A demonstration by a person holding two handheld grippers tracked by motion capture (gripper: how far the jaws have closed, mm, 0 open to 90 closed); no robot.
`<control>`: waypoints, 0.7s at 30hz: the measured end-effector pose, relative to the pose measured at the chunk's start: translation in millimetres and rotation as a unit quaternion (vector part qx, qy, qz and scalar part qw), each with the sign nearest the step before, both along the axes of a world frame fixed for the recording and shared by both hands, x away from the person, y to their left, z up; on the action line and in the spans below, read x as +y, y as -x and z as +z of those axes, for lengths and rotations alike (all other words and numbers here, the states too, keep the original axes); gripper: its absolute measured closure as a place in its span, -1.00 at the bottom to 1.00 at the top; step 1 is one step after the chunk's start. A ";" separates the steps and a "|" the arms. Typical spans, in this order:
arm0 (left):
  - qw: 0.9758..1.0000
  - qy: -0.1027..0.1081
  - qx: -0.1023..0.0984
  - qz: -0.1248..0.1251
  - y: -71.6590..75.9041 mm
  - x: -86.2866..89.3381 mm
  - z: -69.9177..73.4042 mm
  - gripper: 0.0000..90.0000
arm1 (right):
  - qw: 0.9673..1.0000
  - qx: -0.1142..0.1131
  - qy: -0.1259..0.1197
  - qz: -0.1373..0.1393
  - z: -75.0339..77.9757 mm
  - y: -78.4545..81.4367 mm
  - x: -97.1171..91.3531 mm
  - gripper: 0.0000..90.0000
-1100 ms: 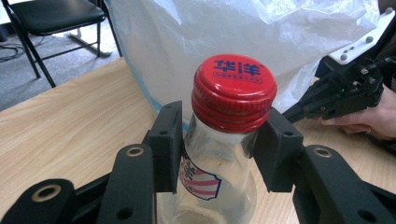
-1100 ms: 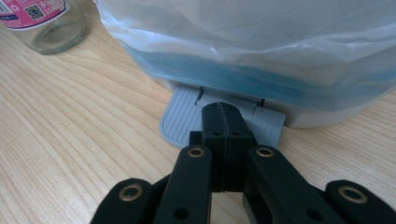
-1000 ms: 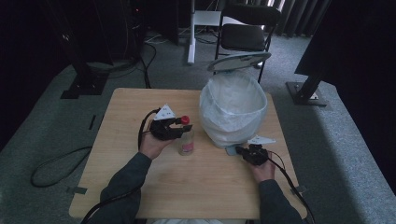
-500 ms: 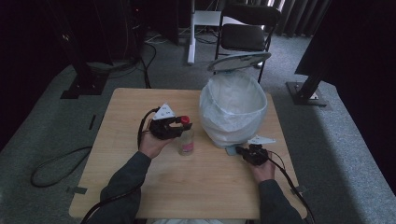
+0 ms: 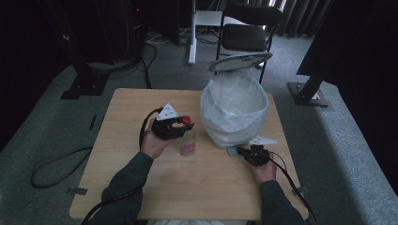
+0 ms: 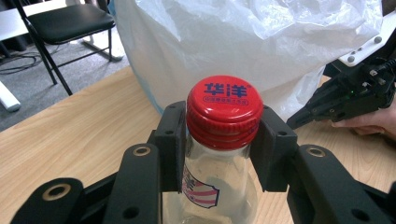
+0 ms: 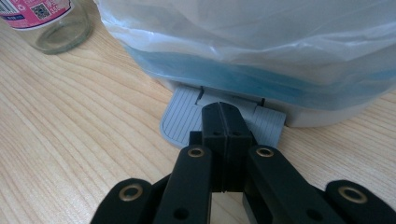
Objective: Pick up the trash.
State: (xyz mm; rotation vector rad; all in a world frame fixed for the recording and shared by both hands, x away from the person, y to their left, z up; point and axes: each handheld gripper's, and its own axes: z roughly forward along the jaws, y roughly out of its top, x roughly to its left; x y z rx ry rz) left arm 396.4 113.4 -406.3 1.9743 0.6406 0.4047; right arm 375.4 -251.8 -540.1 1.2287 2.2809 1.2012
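Both forearms wear dark grey-green long sleeves [image 5: 126, 187]. Each black plastic two-jaw claw, left [image 5: 177, 128] and right [image 5: 242, 151], has brass-ringed pivot holes, a grey three-cornered top plate and a trailing black cable.

Black chair [image 5: 248, 35] beyond the table [image 5: 122, 126], cable [image 5: 51, 164] on grey carpet [image 5: 42, 122]

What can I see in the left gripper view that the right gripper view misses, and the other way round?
Left gripper view: the red cap of the bottle, gripped by the left hand-held gripper, whose jaws have just been closing on it; a black chair; the right hand-held gripper off to the side. Right gripper view: the grey foot pedal of the bin, with shut jaws resting on it. Shared: the bottle, the bin, the wooden table.
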 end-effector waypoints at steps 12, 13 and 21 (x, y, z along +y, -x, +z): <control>1.000 0.012 0.004 0.002 -2.3 5.5 9.6 0.36 | 1.000 0.000 -0.001 0.001 -0.2 0.2 -0.1 1.00; 1.000 0.012 0.003 0.003 -2.2 6.1 10.5 0.36 | 1.000 0.000 -0.001 0.001 -0.2 0.2 -0.1 1.00; 1.000 0.017 -0.003 0.004 -3.0 7.2 20.2 0.39 | 1.000 -0.001 -0.001 0.001 -0.3 0.2 -0.2 1.00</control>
